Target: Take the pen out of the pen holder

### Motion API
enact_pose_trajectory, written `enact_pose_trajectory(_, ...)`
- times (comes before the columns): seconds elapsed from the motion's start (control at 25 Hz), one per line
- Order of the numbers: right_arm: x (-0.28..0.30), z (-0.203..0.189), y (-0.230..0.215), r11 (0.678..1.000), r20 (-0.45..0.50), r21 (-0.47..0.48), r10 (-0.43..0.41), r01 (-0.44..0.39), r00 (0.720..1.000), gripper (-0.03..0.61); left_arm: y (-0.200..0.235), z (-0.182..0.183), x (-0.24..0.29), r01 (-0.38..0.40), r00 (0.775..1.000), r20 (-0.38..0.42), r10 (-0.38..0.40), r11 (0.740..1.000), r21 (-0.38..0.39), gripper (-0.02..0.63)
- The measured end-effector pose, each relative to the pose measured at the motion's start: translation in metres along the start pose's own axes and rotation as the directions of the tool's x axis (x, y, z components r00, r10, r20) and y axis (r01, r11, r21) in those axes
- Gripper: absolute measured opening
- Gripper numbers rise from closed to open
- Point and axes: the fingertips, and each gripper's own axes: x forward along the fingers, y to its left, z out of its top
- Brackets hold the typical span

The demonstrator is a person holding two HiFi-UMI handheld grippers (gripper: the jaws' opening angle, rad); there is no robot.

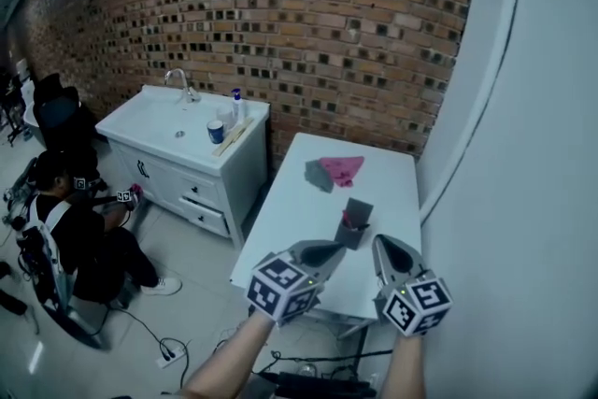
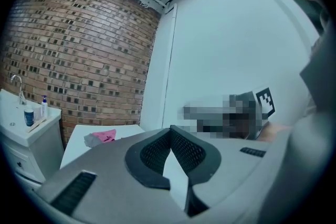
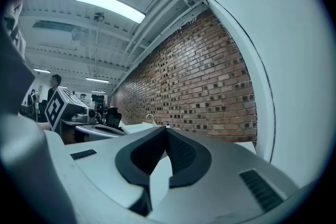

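Note:
A dark square pen holder stands on the white table near its front edge, with a reddish pen sticking out of it. My left gripper hovers just in front of and left of the holder, its jaws shut and empty. To the holder's right front my right gripper is shut as well, with nothing in it. In the left gripper view the jaws meet at the tip; the holder is hidden there. The right gripper view shows its closed jaws pointing level towards the brick wall.
A pink cloth and a grey cloth lie at the table's far end. A white sink cabinet stands to the left, and a person sits on the floor further left. A white wall runs along the right.

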Motion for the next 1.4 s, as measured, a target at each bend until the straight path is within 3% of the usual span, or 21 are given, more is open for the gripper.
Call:
enact_pose_trajectory(0.32, 0.016, -0.003, -0.024, 1.000, 0.004, 0.025, -0.007, 0.007, 1.000, 0.000, 0.020, 0.005, 0.025, -0.017, 1.000, -0.021, 0.018, 0.999, 0.030, 0.008)
enact_pose_trajectory(0.72, 0.029, -0.002, -0.049, 0.989, -0.009, 0.048, -0.139, 0.139, 0.990, 0.000, 0.054, -0.009, 0.048, 0.030, 0.998, -0.060, -0.030, 0.999, 0.011, 0.008)
enact_pose_trajectory(1.4, 0.065, -0.048, -0.080, 0.969, -0.097, 0.108, -0.212, 0.222, 0.972, 0.000, 0.092, -0.026, 0.075, 0.068, 0.992, -0.103, -0.069, 0.998, -0.014, 0.008)
